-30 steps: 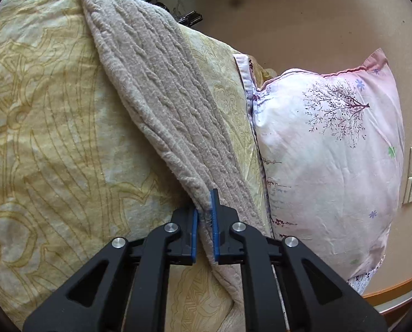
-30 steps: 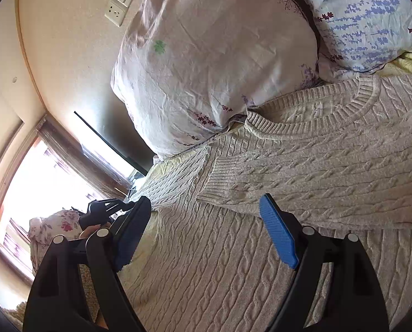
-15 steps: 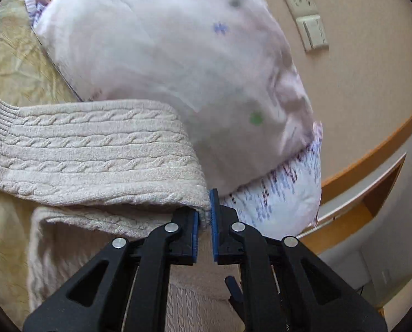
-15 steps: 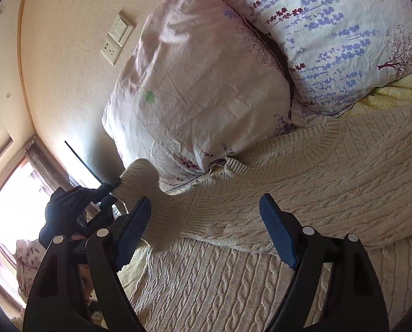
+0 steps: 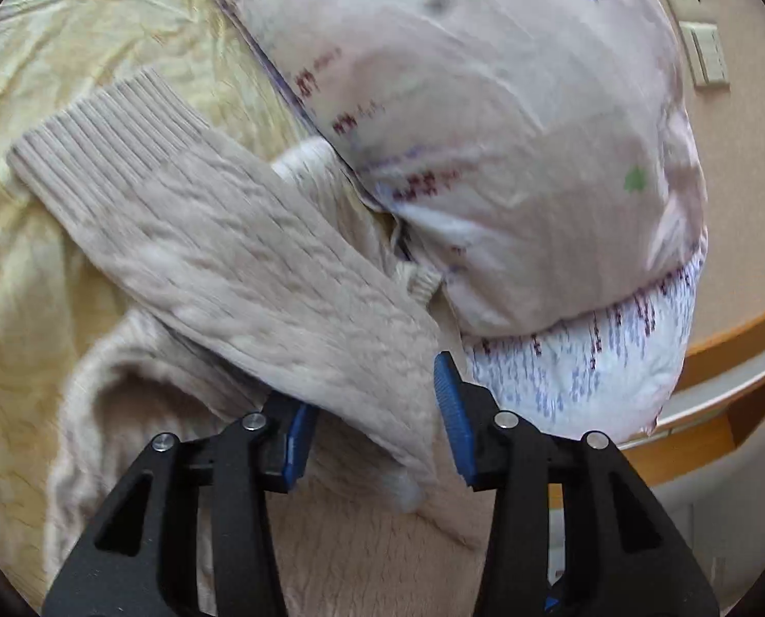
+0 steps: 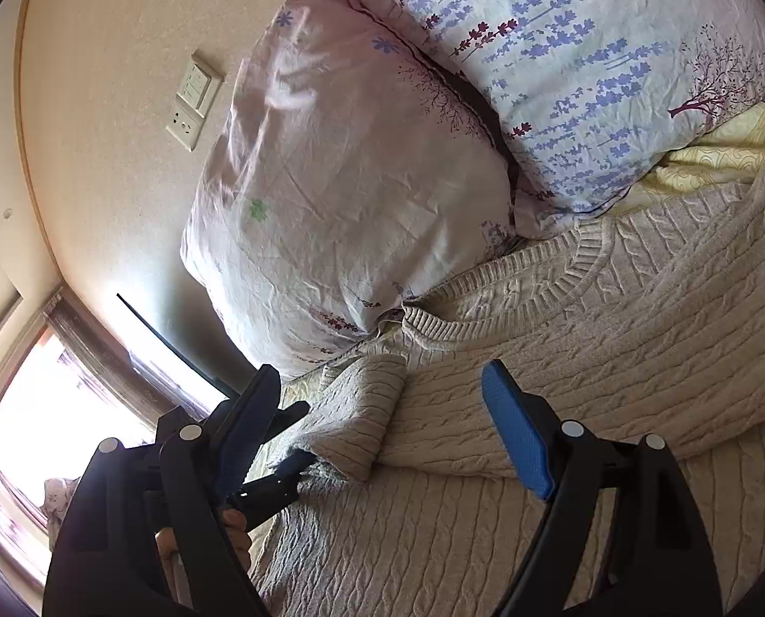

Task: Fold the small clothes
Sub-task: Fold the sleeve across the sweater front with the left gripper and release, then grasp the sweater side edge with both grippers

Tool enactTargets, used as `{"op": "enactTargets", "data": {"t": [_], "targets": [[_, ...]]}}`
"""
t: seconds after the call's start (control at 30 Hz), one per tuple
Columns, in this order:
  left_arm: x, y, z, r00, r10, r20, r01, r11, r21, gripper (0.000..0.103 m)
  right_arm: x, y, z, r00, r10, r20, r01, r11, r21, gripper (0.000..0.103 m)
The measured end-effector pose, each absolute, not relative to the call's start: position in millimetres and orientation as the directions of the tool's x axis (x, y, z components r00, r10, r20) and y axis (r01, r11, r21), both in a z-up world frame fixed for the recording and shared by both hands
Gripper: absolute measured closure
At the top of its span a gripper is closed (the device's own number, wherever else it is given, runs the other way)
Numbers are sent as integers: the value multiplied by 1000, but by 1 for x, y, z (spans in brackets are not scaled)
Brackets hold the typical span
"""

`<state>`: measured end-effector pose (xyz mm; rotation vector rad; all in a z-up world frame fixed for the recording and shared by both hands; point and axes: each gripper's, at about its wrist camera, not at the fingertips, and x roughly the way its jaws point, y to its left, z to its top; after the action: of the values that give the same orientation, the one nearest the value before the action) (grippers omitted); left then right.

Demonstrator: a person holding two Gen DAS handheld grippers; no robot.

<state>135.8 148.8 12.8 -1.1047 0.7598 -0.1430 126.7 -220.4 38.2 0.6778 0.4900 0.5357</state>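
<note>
A beige cable-knit sweater lies flat on the bed with its ribbed collar toward the pillows. One sleeve is folded across the body, its ribbed cuff lying out on the yellow sheet. My left gripper is open, with the sleeve lying loose between its blue pads; it also shows in the right wrist view at the sleeve's fold. My right gripper is open and empty, hovering above the sweater's body.
A pink floral pillow and a white lavender-print pillow lean at the head of the bed, touching the collar. A yellow patterned sheet covers the bed. A wall with switches, a wooden bedside edge and a window surround it.
My left gripper carried the sleeve across onto the sweater's body, then opened and let it go. My right gripper stayed open above the sweater.
</note>
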Motion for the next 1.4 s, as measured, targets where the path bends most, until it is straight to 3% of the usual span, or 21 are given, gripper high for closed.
{"op": "enactTargets", "data": {"t": [0.2,0.27,0.4,0.57,0.67,0.73,0.8,0.87,0.93,1.03,1.2,1.27,1.4], "targets": [[134,200,-3,788,-380,-485,-385,313,-869,76,121,-232,43,785,582,-212,-284,641,713,21],[136,200,1,794,-368,-485,-378,326,-866,96,118,-238,47,806,557,-200,-272,650,710,21],[147,160,29,805,-423,-416,-242,406,-881,96,105,-251,58,866,477,-151,-252,677,691,21],[177,67,65,740,-601,-304,15,466,-885,96,87,-280,70,937,343,-74,-203,703,682,21],[190,-1,71,647,-688,-327,139,528,-838,96,85,-301,69,954,292,-68,-159,685,711,21],[196,-47,65,560,-723,-404,199,591,-781,96,86,-314,66,958,276,-72,-135,660,739,21],[200,-89,52,472,-715,-516,252,670,-698,89,85,-326,65,964,256,-71,-116,647,754,21],[199,-113,36,396,-709,-583,287,699,-655,69,82,-337,66,972,224,-67,-97,648,755,21],[195,-124,29,336,-728,-598,323,685,-653,51,81,-346,65,976,203,-82,-69,642,763,21],[185,-123,39,353,-716,-602,374,698,-610,38,93,-350,57,962,207,-178,3,642,766,21],[172,-67,53,422,-641,-642,331,768,-549,34,122,-337,36,876,231,-423,143,714,685,36],[161,-31,57,479,-554,-681,293,832,-471,34,132,-332,24,832,255,-493,171,727,665,44],[133,45,60,580,-333,-744,146,940,-308,33,143,-317,11,775,237,-586,201,786,584,52]]}}
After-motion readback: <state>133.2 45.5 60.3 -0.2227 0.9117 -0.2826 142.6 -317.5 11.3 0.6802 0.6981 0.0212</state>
